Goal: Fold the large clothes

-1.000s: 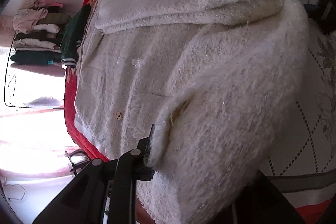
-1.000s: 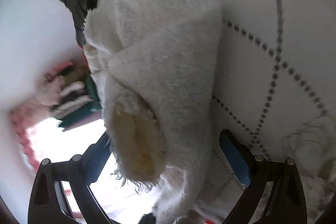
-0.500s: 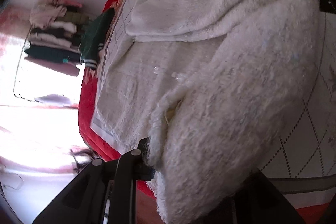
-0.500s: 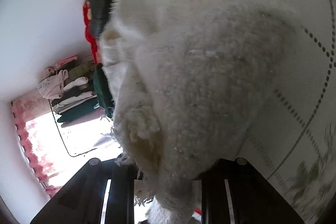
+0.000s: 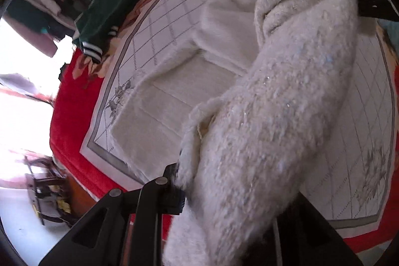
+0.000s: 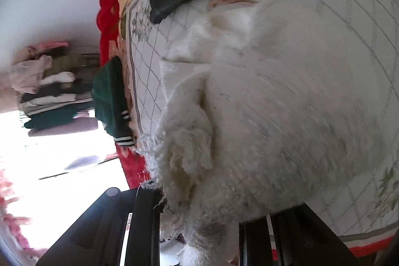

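We are holding the white fuzzy garment (image 5: 274, 129) lifted above the bed (image 5: 361, 141), clamped in both the left hand-held gripper (image 5: 224, 196) and right hand-held gripper (image 6: 199, 211); its long axis is running between them.

- The fluffy white knitted garment (image 5: 279, 121) with a fringed edge was partly lifted off the bed, bunched into a thick roll running diagonally through the left wrist view.
- Its lower part (image 5: 159, 101) lay flat on the white quilted sheet.
- In the right wrist view the same white garment (image 6: 274, 116) filled most of the frame, blurred.
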`<state>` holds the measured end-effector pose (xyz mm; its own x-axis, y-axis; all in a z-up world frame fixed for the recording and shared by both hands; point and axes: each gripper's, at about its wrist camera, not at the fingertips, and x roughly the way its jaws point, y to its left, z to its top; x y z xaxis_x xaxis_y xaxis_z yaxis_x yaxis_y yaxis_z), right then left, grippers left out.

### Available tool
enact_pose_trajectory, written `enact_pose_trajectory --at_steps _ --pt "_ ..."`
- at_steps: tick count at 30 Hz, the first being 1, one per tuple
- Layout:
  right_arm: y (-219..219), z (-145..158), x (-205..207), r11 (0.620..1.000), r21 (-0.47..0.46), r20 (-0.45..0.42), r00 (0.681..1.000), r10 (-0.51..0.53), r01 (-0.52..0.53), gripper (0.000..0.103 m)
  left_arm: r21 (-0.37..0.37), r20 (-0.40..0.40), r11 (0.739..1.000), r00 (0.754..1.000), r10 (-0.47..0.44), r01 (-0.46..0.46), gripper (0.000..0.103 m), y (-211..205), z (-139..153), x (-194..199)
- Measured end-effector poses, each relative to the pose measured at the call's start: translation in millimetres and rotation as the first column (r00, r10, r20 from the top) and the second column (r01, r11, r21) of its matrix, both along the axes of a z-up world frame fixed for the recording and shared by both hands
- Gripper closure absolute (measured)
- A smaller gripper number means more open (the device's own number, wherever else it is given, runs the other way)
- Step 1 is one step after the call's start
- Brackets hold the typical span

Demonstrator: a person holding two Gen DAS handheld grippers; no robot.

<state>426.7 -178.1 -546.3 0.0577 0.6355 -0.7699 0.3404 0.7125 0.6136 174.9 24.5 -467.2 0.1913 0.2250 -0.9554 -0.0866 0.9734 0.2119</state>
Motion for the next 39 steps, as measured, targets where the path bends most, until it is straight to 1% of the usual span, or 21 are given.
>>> enact_pose_trajectory --at_steps 4,6,7,9,11,13,15,17,18,19,21,23,25,27,29,31,33,35,36,38,39 --pt "80.0 -13.8 38.8 0.992 -0.109 -0.051 0.997 0.057 -0.062 0.080 -0.117 -0.052 0.991 0.997 0.062 -0.068 0.076 68.4 -26.9 30.0" --pt "105.7 -32.0 50.4 0.986 -0.148 -0.080 0.994 0.071 -0.082 0.076 -0.200 -0.098 0.970 0.988 0.118 -0.136 0.074 107.3 -47.9 42.7" --pt "127.7 -45.6 62.5 0.978 -0.175 -0.107 0.990 0.096 -0.113 0.072 -0.252 -0.131 0.950 0.979 0.155 -0.184 0.073 130.1 -61.3 47.7" --pt "148.8 -66.9 72.3 0.974 -0.187 -0.143 0.984 0.105 -0.131 0.062 -0.293 -0.193 0.918 0.957 0.216 -0.266 0.066 166.9 -82.3 53.1" --pt "156.4 -82.2 69.6 0.975 -0.168 -0.169 0.979 0.116 -0.144 0.046 -0.360 -0.200 0.871 0.939 0.278 -0.335 0.053 205.8 -92.7 55.4" --pt "162.2 -85.7 75.2 0.982 -0.142 -0.161 0.982 0.101 -0.124 0.041 -0.377 -0.184 0.842 0.922 0.340 -0.386 0.042 232.5 -91.8 54.6" --pt "161.8 -78.3 72.5 0.993 -0.061 -0.116 0.989 0.096 -0.103 0.040 -0.366 -0.167 0.831 0.908 0.384 -0.419 0.039 251.0 -87.4 52.5" --pt "159.3 -63.5 72.7 0.992 0.088 -0.030 0.995 0.096 -0.093 0.040 -0.366 -0.155 0.817 0.895 0.418 -0.445 0.035 261.9 -81.9 49.1" --pt "155.3 -55.0 71.7 0.987 0.127 0.010 0.995 0.097 -0.098 0.040 -0.373 -0.150 0.810 0.891 0.428 -0.452 0.034 263.3 -78.5 47.9" --pt "146.9 -43.8 69.6 0.987 0.121 0.058 0.993 0.104 -0.110 0.040 -0.381 -0.143 0.807 0.891 0.431 -0.451 0.033 261.3 -74.6 47.2" --pt "132.8 -34.6 68.1 0.993 0.038 0.105 0.989 0.103 -0.107 0.040 -0.374 -0.126 0.821 0.900 0.417 -0.432 0.031 250.7 -69.7 47.3" --pt "116.3 -39.8 67.2 0.995 -0.035 0.112 0.989 0.100 -0.097 0.040 -0.344 -0.099 0.851 0.917 0.386 -0.396 0.025 228.6 -69.0 52.4" --pt "107.8 -70.1 76.4 0.997 -0.049 0.061 0.996 0.069 -0.066 0.040 -0.319 -0.105 0.871 0.927 0.360 -0.374 0.024 224.2 -81.5 68.3" --pt "112.9 -110.2 94.1 0.995 -0.060 0.017 0.997 0.081 -0.080 0.040 -0.299 -0.109 0.876 0.925 0.363 -0.379 0.024 211.2 -103.1 80.3" --pt "124.3 -138.1 109.0 0.992 -0.060 0.003 0.994 0.113 -0.113 0.040 -0.239 -0.089 0.897 0.929 0.360 -0.371 0.024 199.4 -122.2 91.1" --pt "126.0 -124.9 115.2 0.991 -0.045 0.051 0.990 0.128 -0.126 0.040 -0.214 -0.085 0.904 0.929 0.361 -0.371 0.024 195.2 -127.4 98.0" --pt "111.9 -95.0 110.5 0.991 -0.042 0.158 0.979 0.131 -0.125 0.040 -0.221 -0.070 0.899 0.926 0.372 -0.378 0.024 194.1 -122.4 101.0" --pt "81.7 -65.3 98.9 0.990 -0.109 0.251 0.961 0.112 -0.087 0.035 -0.216 -0.057 0.901 0.925 0.374 -0.378 0.020 190.1 -115.0 102.3" --pt "54.7 -51.4 91.0 0.981 -0.187 0.297 0.949 0.103 -0.048 0.033 -0.215 -0.059 0.899 0.924 0.377 -0.381 0.015 187.0 -114.3 106.9" --pt "16.6 -53.3 84.6 0.948 -0.319 0.291 0.952 0.097 0.001 0.027 -0.226 -0.056 0.899 0.926 0.373 -0.375 0.003 180.3 -111.8 108.4" --pt "-1.7 -60.9 82.5 0.946 -0.325 0.278 0.957 0.089 0.006 0.027 -0.217 -0.055 0.903 0.928 0.368 -0.370 0.002 177.2 -111.1 109.4"
